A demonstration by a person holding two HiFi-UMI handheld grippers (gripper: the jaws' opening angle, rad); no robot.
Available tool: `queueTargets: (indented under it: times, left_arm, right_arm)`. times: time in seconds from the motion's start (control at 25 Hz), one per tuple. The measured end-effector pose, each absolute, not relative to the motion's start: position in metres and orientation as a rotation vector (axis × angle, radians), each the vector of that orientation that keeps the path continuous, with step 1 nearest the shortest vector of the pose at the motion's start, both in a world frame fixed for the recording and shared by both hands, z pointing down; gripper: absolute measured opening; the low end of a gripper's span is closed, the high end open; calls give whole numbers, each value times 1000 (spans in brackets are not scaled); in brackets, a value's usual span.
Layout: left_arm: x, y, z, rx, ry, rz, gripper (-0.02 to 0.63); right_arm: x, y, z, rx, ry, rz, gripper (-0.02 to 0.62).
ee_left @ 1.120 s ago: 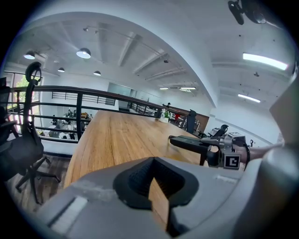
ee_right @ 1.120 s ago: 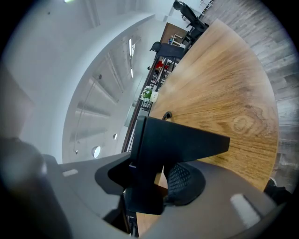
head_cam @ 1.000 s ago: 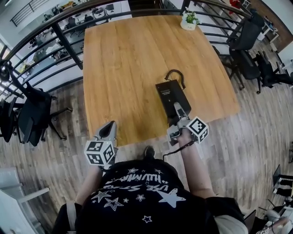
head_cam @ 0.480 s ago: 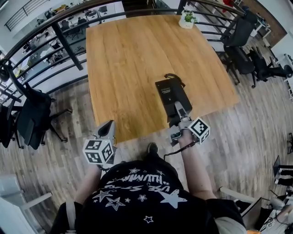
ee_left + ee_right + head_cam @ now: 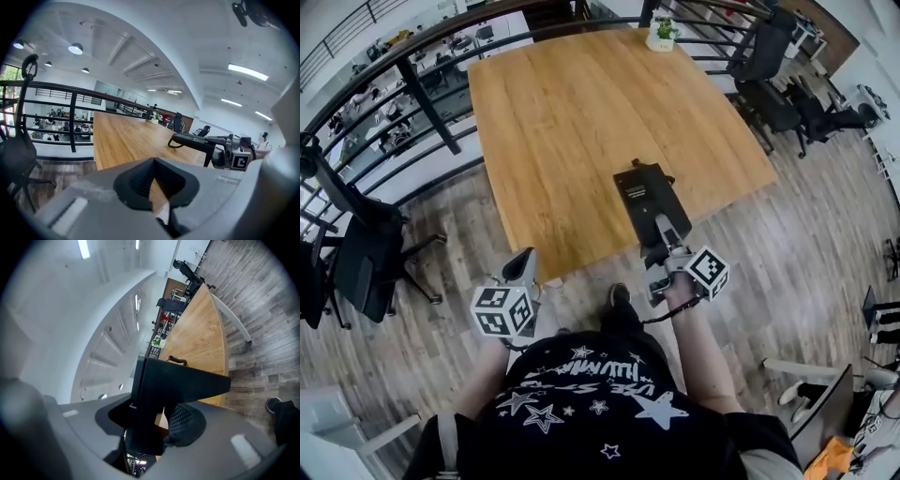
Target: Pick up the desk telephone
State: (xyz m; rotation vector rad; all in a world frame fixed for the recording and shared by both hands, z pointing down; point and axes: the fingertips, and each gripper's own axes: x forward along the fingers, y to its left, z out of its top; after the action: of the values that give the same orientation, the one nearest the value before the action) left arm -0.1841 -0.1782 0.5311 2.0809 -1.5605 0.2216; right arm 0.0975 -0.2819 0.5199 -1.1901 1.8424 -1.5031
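The black desk telephone [image 5: 649, 199] hangs tilted over the wooden table's [image 5: 572, 103] near edge, its cord [image 5: 649, 165] curling at the far end. My right gripper [image 5: 661, 239] is shut on the phone's near end; in the right gripper view the phone's body [image 5: 173, 385] fills the space between the pads. The left gripper view shows the phone [image 5: 201, 142] lifted off the wood, with the right gripper [image 5: 229, 154] behind it. My left gripper [image 5: 520, 270] hangs over the floor just off the table's front left edge, shut and holding nothing.
A small potted plant [image 5: 661, 36] stands at the table's far edge. Black office chairs [image 5: 769, 84] crowd the right side and another chair [image 5: 356, 262] stands at the left. A dark railing [image 5: 422, 94] runs behind the table. A person's shoe [image 5: 619, 298] rests on the wood floor.
The right gripper has drawn the phone back toward the table's near edge and a little higher. The left gripper has backed away from the table's front edge.
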Motion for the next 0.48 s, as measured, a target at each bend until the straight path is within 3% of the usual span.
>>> queueTargets:
  times: [0.48]
  left_arm:
    - [-208, -147, 526, 2214, -1399, 275, 2]
  right_arm:
    - [84, -183, 507, -1290, 1709, -1440, 190]
